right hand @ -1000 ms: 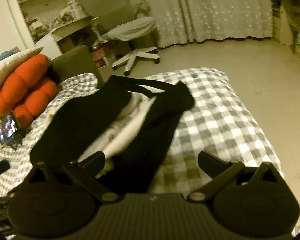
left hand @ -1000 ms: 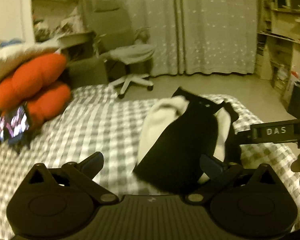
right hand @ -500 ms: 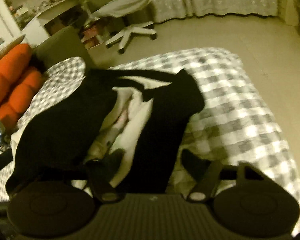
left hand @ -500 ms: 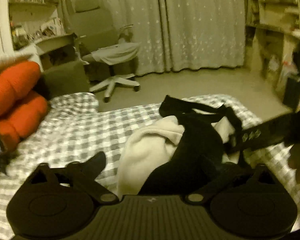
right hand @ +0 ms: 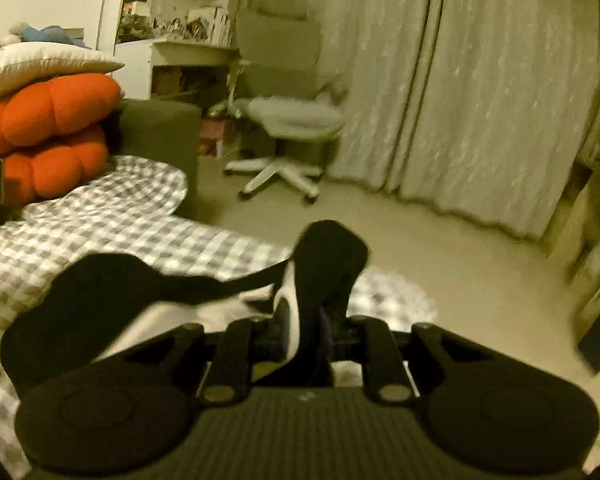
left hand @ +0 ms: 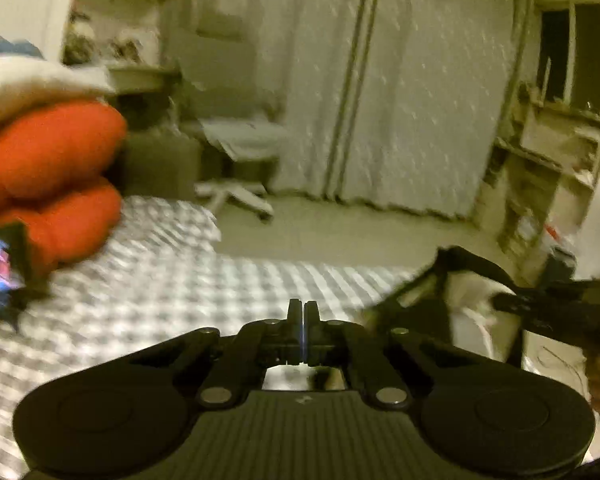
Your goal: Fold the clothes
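Right gripper (right hand: 304, 334) pinches the black-and-white garment (right hand: 100, 300) near its edge | left gripper (left hand: 303, 312) clenched, nothing visibly held | garment's draped over the checked bed (right hand: 100, 216), near-left | looks soft, floppy, so grab hems or corners

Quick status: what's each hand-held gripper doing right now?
Left hand-held gripper: closed, nothing visible between its fingers.
Right hand-held gripper: closed on the black and white garment.

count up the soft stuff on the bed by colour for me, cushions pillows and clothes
orange cushions: 2
white pillow: 1
black and white garment: 1, pinched in the right gripper
total: 4
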`<state>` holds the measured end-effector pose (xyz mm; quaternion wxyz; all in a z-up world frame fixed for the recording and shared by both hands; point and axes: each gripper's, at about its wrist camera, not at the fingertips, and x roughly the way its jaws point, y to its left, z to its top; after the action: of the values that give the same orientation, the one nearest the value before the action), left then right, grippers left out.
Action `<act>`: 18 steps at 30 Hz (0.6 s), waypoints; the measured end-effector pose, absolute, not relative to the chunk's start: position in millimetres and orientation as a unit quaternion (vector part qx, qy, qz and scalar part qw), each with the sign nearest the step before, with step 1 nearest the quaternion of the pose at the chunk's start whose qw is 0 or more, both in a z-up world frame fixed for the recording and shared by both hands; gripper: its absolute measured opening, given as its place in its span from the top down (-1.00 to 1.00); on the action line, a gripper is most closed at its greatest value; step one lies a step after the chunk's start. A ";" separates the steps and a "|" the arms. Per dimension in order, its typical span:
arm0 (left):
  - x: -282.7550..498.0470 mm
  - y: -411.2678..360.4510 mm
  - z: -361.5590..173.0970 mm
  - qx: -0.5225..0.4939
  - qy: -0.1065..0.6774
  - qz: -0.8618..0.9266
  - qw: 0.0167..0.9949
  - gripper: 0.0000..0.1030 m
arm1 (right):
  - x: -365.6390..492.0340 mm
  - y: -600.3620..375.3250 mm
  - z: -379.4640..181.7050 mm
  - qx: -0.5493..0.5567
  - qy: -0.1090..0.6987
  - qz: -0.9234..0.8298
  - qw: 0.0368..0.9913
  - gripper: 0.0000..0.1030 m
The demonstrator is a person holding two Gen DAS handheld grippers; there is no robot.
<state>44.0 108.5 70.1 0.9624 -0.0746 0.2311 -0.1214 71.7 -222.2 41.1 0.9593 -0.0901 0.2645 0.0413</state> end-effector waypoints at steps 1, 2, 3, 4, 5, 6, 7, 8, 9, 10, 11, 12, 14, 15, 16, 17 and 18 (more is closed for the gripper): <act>40.7 117.3 73.4 -0.080 0.225 -0.116 0.964 1.00 | 67.6 -226.2 45.4 -0.080 0.257 0.047 0.962 0.71; 39.5 124.1 73.8 -0.084 0.224 -0.110 0.965 1.00 | 64.3 -229.5 48.4 -0.068 0.254 0.055 0.963 0.71; 39.7 128.9 72.3 -0.085 0.225 -0.102 0.965 1.00 | 61.3 -232.9 50.4 -0.056 0.256 0.063 0.963 0.71; 41.6 131.2 68.3 -0.085 0.231 -0.097 0.964 1.00 | 59.6 -234.4 49.3 -0.052 0.264 0.069 0.961 0.71; 45.4 130.7 61.4 -0.085 0.243 -0.096 0.961 1.00 | 60.0 -234.1 44.6 -0.057 0.277 0.071 0.957 0.71; 49.1 129.8 55.3 -0.087 0.256 -0.102 0.957 1.00 | 61.4 -233.7 38.9 -0.062 0.290 0.067 0.953 0.71; 52.6 128.4 50.2 -0.093 0.269 -0.113 0.952 1.00 | 62.0 -233.9 33.8 -0.064 0.301 0.065 0.949 0.70; 55.1 125.8 45.3 -0.098 0.279 -0.125 0.947 0.93 | 62.0 -234.7 29.3 -0.064 0.309 0.063 0.947 0.70; 55.9 121.7 42.2 -0.102 0.285 -0.136 0.944 0.78 | 61.9 -235.5 24.7 -0.063 0.317 0.062 0.944 0.70; 55.6 117.9 41.7 -0.103 0.285 -0.145 0.942 0.66 | 61.4 -236.7 23.0 -0.057 0.321 0.063 0.943 0.70; 55.0 113.7 42.1 -0.106 0.280 -0.153 0.942 0.31 | 60.5 -238.3 23.9 -0.046 0.320 0.067 0.944 0.70; 54.9 108.8 42.7 -0.109 0.274 -0.161 0.942 -0.10 | 59.5 -239.9 24.8 -0.035 0.319 0.070 0.944 0.69; 53.4 96.1 44.6 -0.113 0.263 -0.184 0.940 -0.54 | 59.4 -244.1 25.3 -0.016 0.320 0.077 0.944 0.68; 53.4 87.9 44.1 -0.112 0.257 -0.200 0.939 -0.63 | 59.6 -246.3 25.4 -0.008 0.320 0.079 0.944 0.68; 54.3 78.9 44.4 -0.107 0.253 -0.214 0.937 -0.66 | 59.9 -247.8 25.8 -0.002 0.320 0.080 0.944 0.68; 55.9 68.5 44.5 -0.097 0.253 -0.225 0.936 -0.73 | 59.8 -248.9 26.7 0.001 0.318 0.080 0.945 0.68; 57.3 57.2 43.0 -0.082 0.253 -0.233 0.935 -0.83 | 59.4 -250.1 27.6 0.004 0.315 0.081 0.945 0.68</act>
<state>57.3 57.2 43.0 0.9355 -0.0819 0.2531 -0.2328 59.4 -250.1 27.6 0.9455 0.0044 0.3154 0.0812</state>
